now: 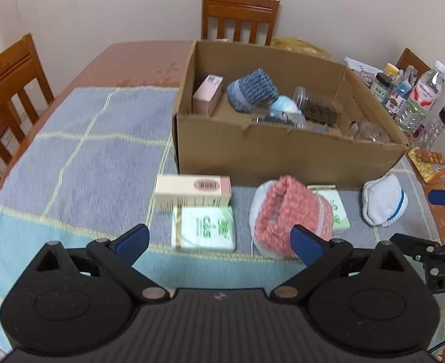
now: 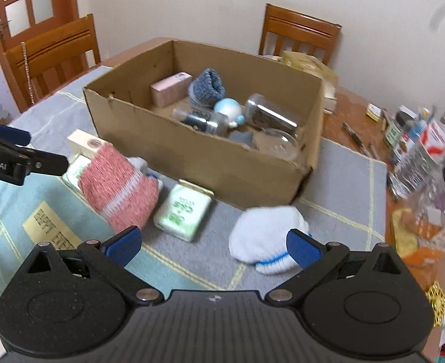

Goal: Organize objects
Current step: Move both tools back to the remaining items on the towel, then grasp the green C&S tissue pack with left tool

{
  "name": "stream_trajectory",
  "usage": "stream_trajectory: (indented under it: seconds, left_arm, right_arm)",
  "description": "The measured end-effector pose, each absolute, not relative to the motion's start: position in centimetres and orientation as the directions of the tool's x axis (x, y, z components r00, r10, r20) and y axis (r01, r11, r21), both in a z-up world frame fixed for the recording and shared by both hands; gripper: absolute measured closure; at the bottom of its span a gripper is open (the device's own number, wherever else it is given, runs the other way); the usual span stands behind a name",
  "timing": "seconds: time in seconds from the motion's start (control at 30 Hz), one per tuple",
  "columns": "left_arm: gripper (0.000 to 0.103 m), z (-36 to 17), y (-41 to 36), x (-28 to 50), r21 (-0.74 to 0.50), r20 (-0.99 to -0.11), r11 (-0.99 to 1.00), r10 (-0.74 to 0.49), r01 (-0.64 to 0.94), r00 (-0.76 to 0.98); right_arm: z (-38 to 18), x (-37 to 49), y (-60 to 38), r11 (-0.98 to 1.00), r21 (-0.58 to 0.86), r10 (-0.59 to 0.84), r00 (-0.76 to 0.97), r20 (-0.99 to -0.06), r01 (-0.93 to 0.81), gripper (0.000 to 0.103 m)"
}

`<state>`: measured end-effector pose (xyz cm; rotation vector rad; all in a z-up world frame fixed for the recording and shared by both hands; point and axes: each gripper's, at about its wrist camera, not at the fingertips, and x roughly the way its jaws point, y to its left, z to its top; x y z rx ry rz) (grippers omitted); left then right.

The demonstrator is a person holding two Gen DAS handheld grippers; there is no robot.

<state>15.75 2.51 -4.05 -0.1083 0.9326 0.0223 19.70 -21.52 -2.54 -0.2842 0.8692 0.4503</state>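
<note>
An open cardboard box (image 1: 283, 154) (image 2: 192, 157) stands on the checked cloth and holds a pink carton (image 1: 207, 95), a blue sock roll (image 1: 252, 89), a blue-white toy (image 2: 230, 109) and clear jars (image 2: 271, 115). In front of it lie a cream carton (image 1: 192, 192), a green-white tissue pack (image 1: 206, 228), a red sock roll (image 1: 292, 216) (image 2: 119, 184), a second tissue pack (image 2: 184, 208) and a white sock roll (image 1: 384, 199) (image 2: 267, 243). My left gripper (image 1: 219, 246) is open and empty above the first pack. My right gripper (image 2: 213, 248) is open and empty, its right finger by the white sock.
Bottles and jars (image 1: 410, 90) (image 2: 419, 145) crowd the table's right side. Blister packs (image 1: 425, 160) lie there too. Wooden chairs (image 1: 240, 15) (image 2: 50, 57) stand around the table. A flat tan packet (image 2: 51, 233) lies on the cloth at the left.
</note>
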Motion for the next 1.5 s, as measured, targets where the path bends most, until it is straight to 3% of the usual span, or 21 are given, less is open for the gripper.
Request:
stream_trajectory:
  seconds: [0.53,0.97,1.5]
  left_arm:
    - [0.004,-7.7,0.3,14.1,0.025,-0.809,0.986,0.117,-0.165,0.576]
    - [0.004,-11.1,2.1,15.4,0.017,-0.810,0.985,0.115,-0.173,0.575]
    - [0.002,-12.3,3.0,18.3,0.003,-0.777,0.989,0.097,-0.150,0.622]
  right_arm:
    - [-6.8,20.7,-26.3,0.881,-0.034,0.252,0.527,-0.812,-0.473,0.000]
    - [-11.0,22.9,-26.8,0.885,-0.021,0.225,0.467,-0.855,-0.465,0.000]
    - [-11.4,23.2,-26.3,0.887,-0.006,0.246,0.485,-0.839,-0.462,0.000]
